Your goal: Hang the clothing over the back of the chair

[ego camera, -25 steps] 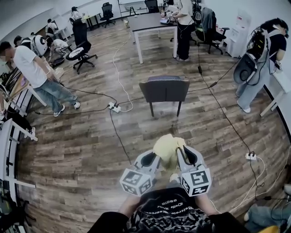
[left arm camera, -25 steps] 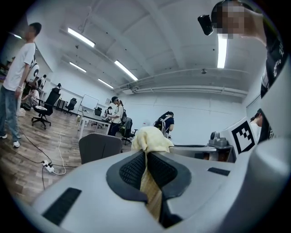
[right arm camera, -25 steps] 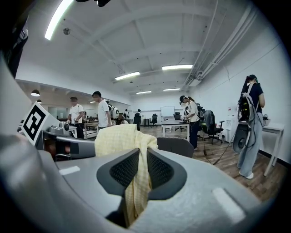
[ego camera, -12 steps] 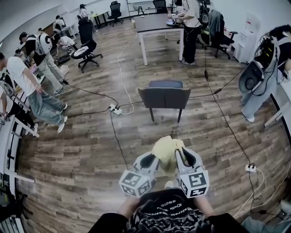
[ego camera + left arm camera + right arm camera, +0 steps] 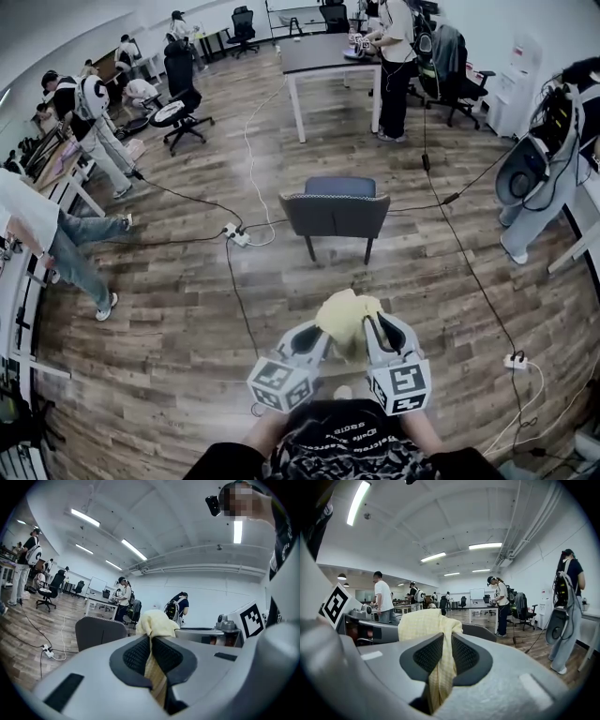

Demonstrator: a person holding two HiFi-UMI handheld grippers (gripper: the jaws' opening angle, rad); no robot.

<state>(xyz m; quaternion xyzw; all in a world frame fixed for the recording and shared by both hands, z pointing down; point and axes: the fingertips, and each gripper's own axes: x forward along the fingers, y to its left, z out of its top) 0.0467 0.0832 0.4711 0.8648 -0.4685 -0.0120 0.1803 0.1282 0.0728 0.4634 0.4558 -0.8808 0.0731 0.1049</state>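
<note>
Two grippers, one yellow garment, chair ahead.
Left gripper and right gripper sit side by side low in the head view. Each has its jaws clenched on a fold of the yellow checked clothing, which bunches up above and between the tips, off the wood floor. The grey chair stands well apart beyond them, backrest facing the grippers. Farther off is a table, with several people around the room.
</note>
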